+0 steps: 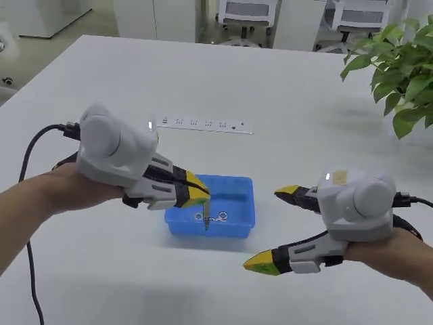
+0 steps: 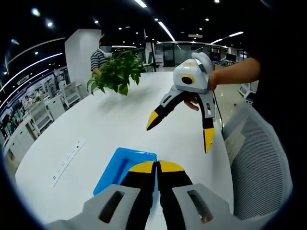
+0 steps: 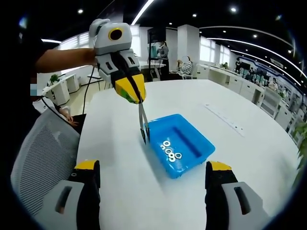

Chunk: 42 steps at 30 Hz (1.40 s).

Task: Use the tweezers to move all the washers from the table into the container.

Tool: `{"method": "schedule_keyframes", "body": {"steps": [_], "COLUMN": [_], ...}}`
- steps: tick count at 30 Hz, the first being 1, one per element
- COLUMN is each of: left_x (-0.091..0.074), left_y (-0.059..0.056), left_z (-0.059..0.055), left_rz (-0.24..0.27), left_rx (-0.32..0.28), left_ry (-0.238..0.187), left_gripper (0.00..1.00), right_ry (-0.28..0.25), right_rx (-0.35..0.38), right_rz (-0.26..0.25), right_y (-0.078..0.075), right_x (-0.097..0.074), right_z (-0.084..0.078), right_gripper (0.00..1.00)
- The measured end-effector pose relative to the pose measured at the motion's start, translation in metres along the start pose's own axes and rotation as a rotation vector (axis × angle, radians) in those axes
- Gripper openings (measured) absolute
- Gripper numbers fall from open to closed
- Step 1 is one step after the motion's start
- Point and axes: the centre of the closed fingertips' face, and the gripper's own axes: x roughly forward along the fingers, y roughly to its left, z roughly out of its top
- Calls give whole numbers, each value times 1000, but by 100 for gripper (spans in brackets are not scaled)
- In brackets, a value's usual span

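One pair of tweezers [image 3: 143, 122], thin and silver, standing almost straight up. Long way running up and down, tips pointing down at the blue container [image 3: 201, 140]. Tips low inside it in the head view, close by the washers [image 3: 169, 149]. Top end pinched in the left tongs [image 3: 130, 91], squeezed tight together on it, hanging over the container's left side.

About five washers, little shiny rings, lying flat in a bunch on the container floor. Too small to count for sure.

One container, a low blue box with an open top, sitting flat on the white counter [image 1: 270, 101].

Right tongs [image 1: 269, 228] spread wide apart, holding nothing, just beside the container on its right, over the bare counter.

Farther back on the counter, one long white power strip [image 1: 206, 124]. One leafy green plant [image 1: 402, 74] by the far right edge.
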Motion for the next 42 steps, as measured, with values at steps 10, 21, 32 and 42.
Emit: {"method": "schedule_keyframes", "body": {"steps": [10, 21, 32, 42], "left_x": [0, 2, 4, 5], "left_y": [-12, -27, -41, -49], "left_z": [-4, -8, -6, -2], "left_rz": [-11, -30, -54, -69], "left_rx": [-1, 5, 10, 14], "left_ry": [-9, -24, -47, -66], "left_gripper": [5, 5, 5, 5], "right_ry": [-30, -38, -18, -8], "right_rx": [-40, -112, -197, -266], "right_rz": [52, 131, 175, 213], "right_y": [18, 42, 54, 60], "right_x": [10, 27, 41, 52], "right_z": [7, 7, 2, 3], "right_gripper": [81, 63, 44, 30]}}
